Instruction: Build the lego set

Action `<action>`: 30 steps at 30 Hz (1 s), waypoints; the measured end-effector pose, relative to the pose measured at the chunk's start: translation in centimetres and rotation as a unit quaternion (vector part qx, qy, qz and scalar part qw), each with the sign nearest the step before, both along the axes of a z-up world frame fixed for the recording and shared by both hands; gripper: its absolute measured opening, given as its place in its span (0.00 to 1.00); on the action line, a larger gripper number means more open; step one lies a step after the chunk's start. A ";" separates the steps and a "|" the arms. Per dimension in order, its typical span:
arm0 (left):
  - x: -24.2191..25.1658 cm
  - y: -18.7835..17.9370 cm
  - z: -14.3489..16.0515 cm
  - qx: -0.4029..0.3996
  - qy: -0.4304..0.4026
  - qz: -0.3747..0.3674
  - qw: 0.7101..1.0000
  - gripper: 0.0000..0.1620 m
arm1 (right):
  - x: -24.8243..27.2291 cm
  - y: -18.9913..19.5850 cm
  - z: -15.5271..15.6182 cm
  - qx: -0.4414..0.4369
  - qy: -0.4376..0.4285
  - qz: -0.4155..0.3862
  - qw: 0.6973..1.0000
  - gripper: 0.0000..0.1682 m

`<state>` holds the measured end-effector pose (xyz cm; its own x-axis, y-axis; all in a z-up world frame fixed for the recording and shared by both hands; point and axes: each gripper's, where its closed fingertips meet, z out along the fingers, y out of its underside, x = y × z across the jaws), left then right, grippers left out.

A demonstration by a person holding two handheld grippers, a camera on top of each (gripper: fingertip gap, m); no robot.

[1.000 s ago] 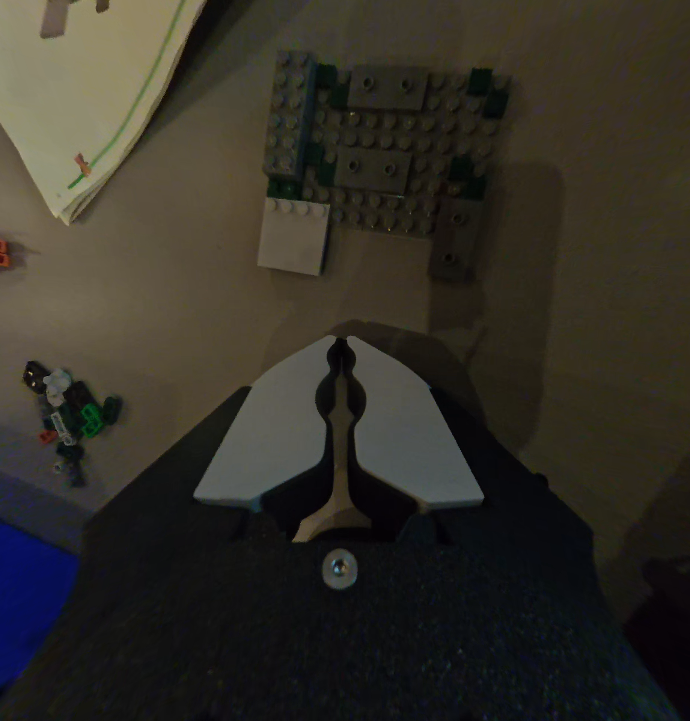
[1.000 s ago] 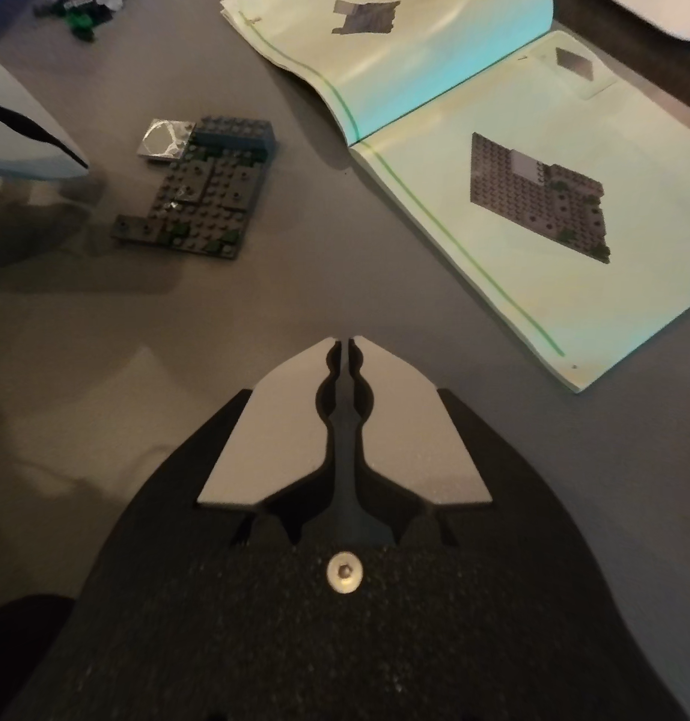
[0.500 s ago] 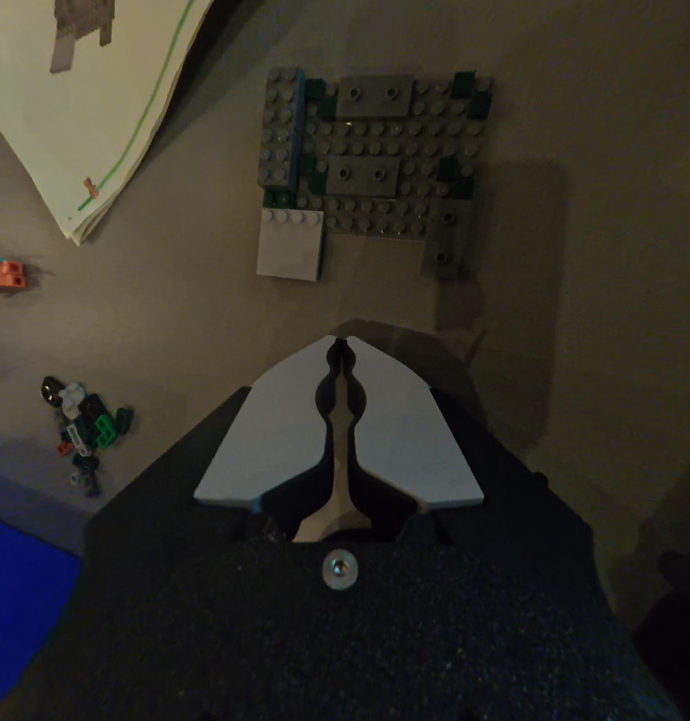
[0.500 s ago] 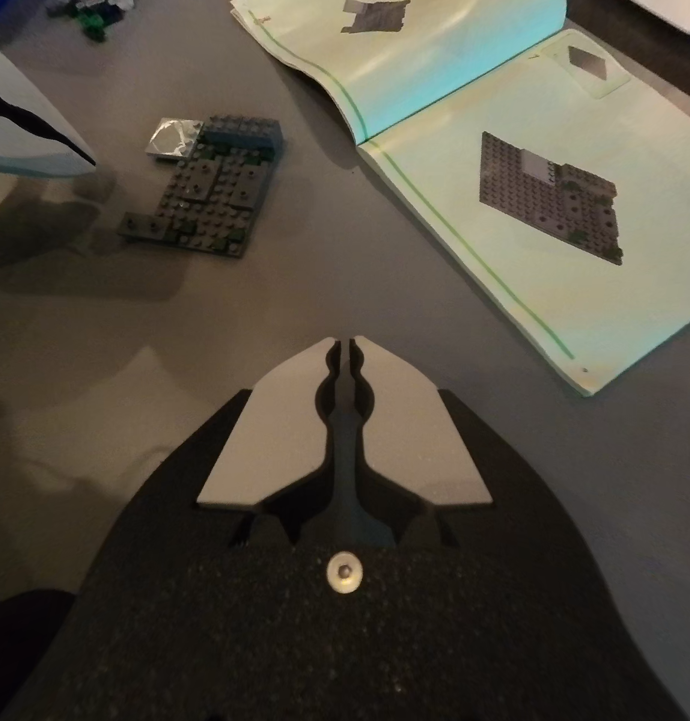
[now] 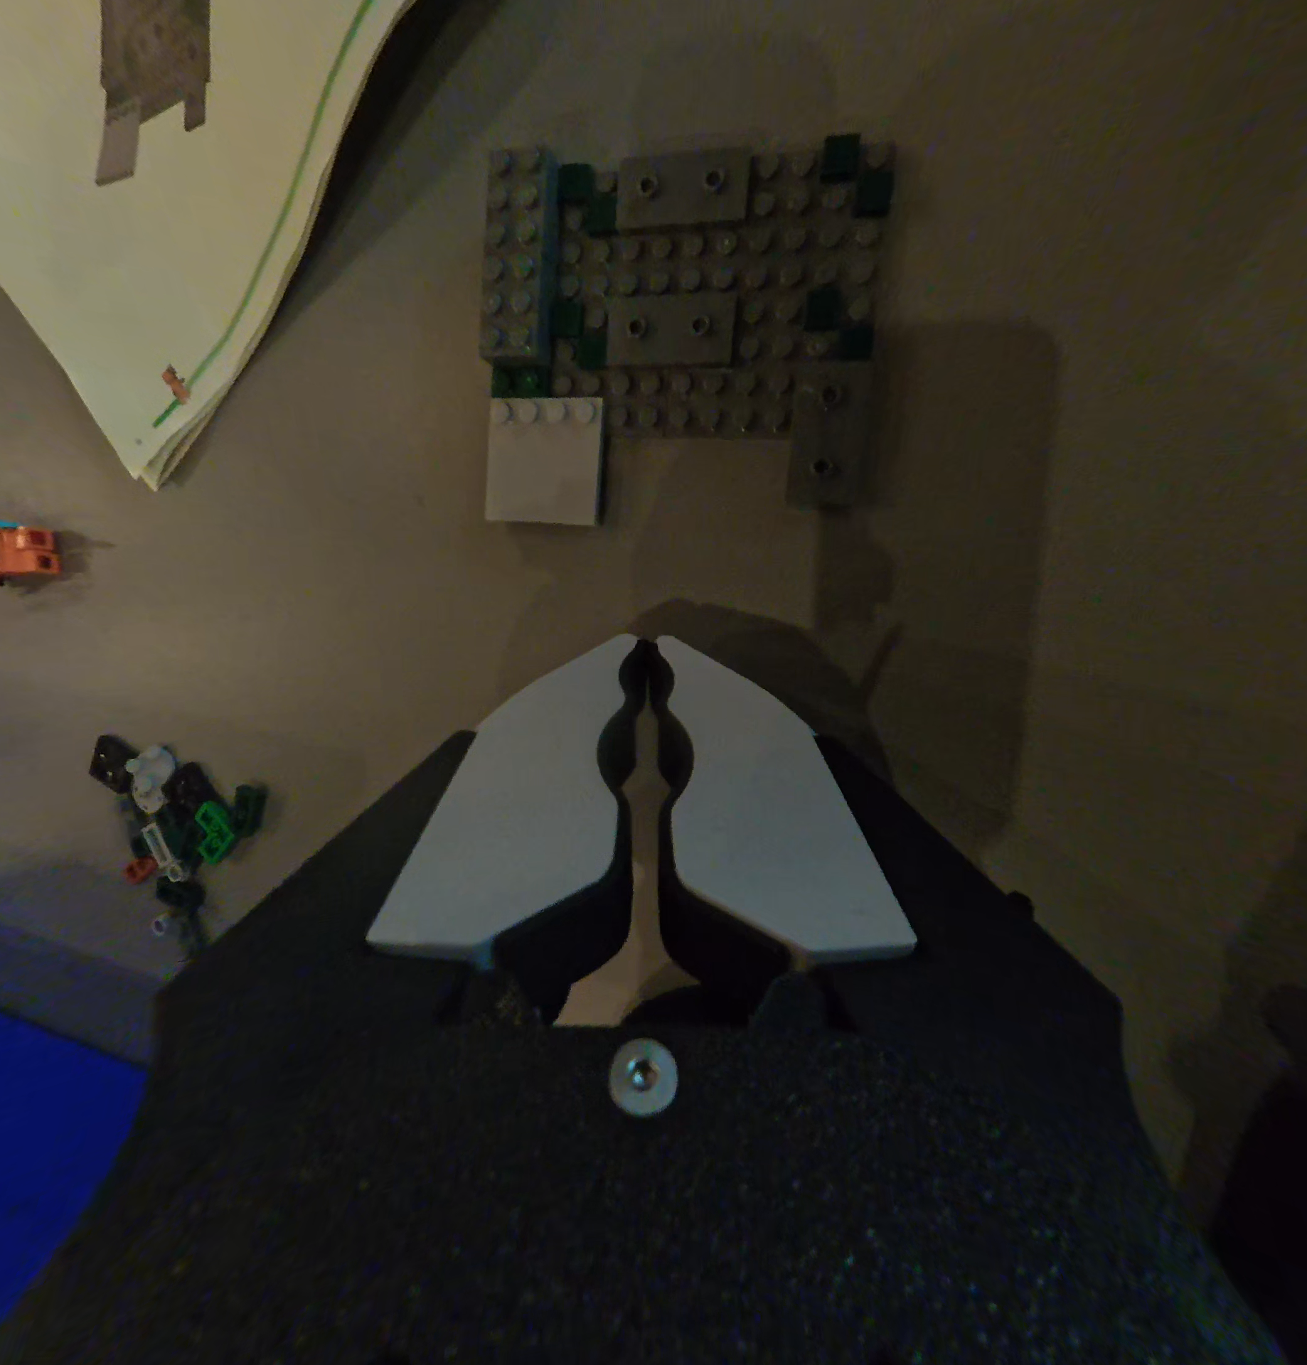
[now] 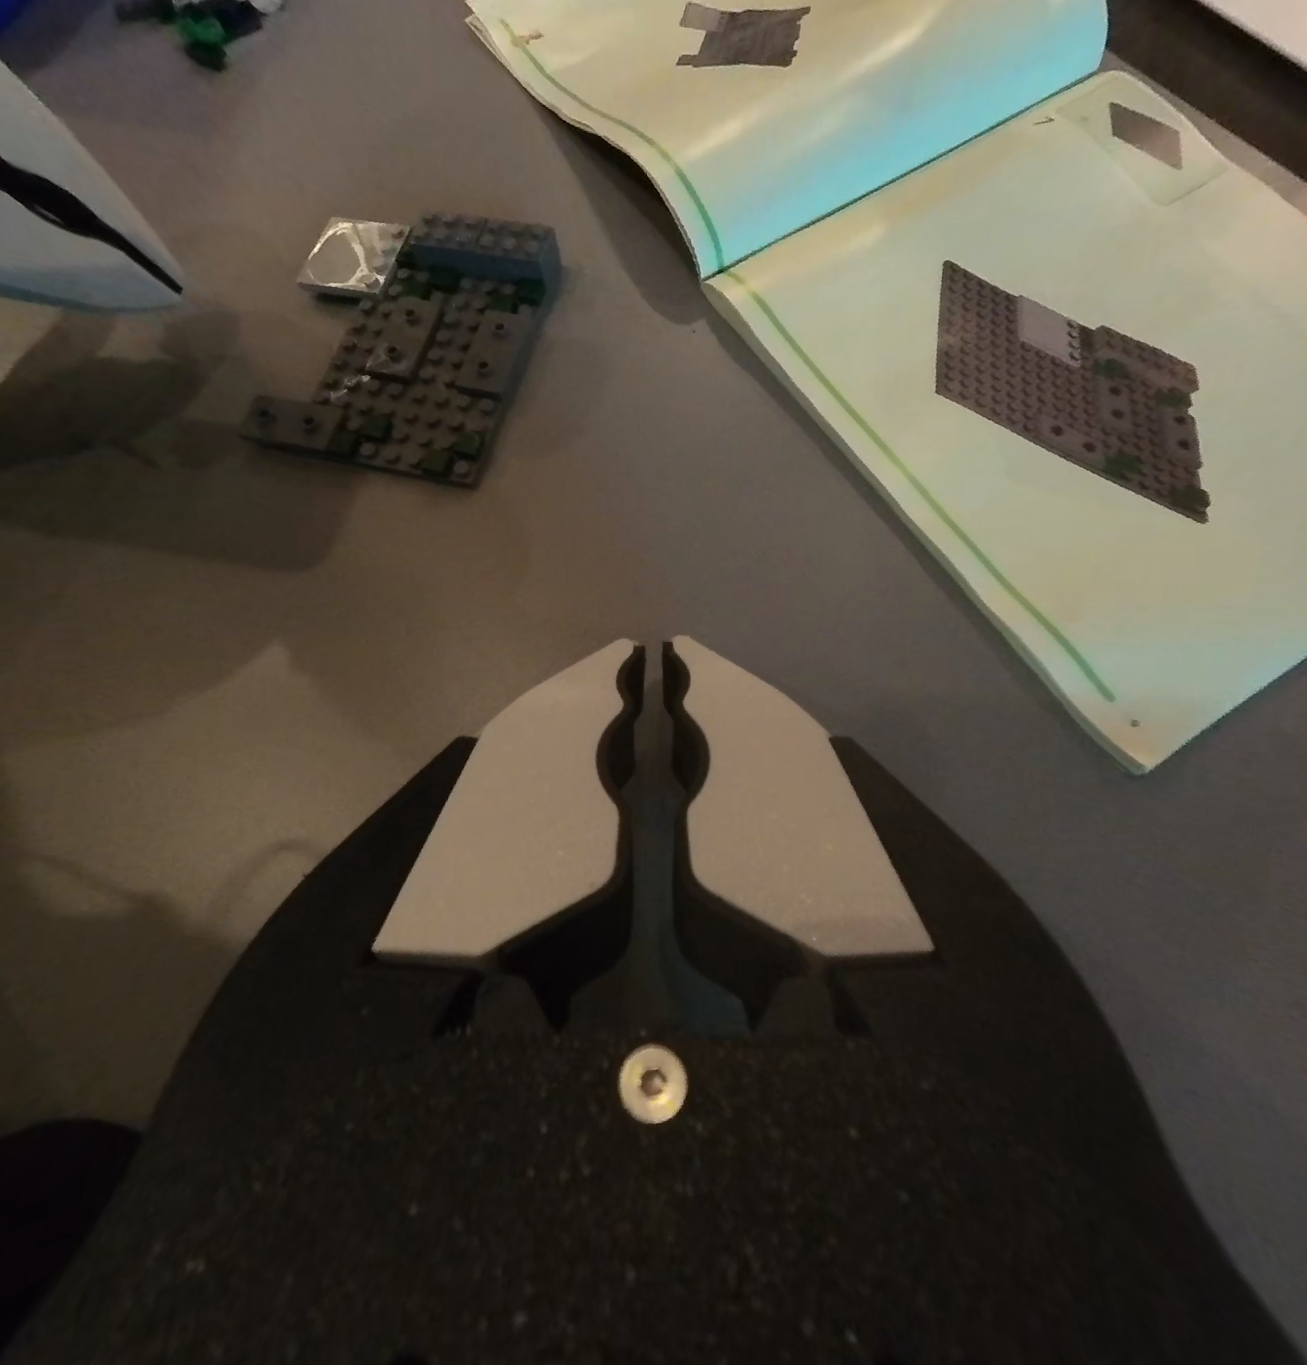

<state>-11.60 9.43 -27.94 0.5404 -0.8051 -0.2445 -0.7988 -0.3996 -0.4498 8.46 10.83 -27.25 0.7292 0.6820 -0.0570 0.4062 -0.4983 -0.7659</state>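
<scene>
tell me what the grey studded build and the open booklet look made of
Grey studded build: looks like hard moulded plastic, studs crisp, its pale smooth tile catching glare in the right wrist view. Open booklet: paper, semi-gloss, pages curling with a sheen.

A grey table [image 6: 636, 561] lies bare beside a blue surface [image 5: 30, 1108] at its edge.

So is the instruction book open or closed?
Open: the instruction book lies spread flat on the table, two pages showing.
</scene>
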 end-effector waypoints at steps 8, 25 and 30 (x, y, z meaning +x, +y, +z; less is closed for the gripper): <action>-0.4 1.0 -0.1 0.008 -0.013 0.005 1.000 0.00 | -0.1 0.0 0.1 0.004 0.001 0.000 1.000 0.03; -2.8 12.9 3.0 0.060 0.001 0.056 0.997 0.00 | -0.3 0.1 -0.4 -0.002 0.003 -0.002 1.000 0.03; -1.3 15.4 2.8 0.055 0.008 0.047 0.997 0.00 | 0.0 0.2 -0.4 -0.002 0.005 -0.006 1.000 0.02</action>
<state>-12.94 24.78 -25.17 0.6081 -0.7185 -0.3377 -0.7673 -0.4227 -0.4822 8.46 11.07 -27.60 0.7366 0.6729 -0.0678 0.3923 -0.5069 -0.7676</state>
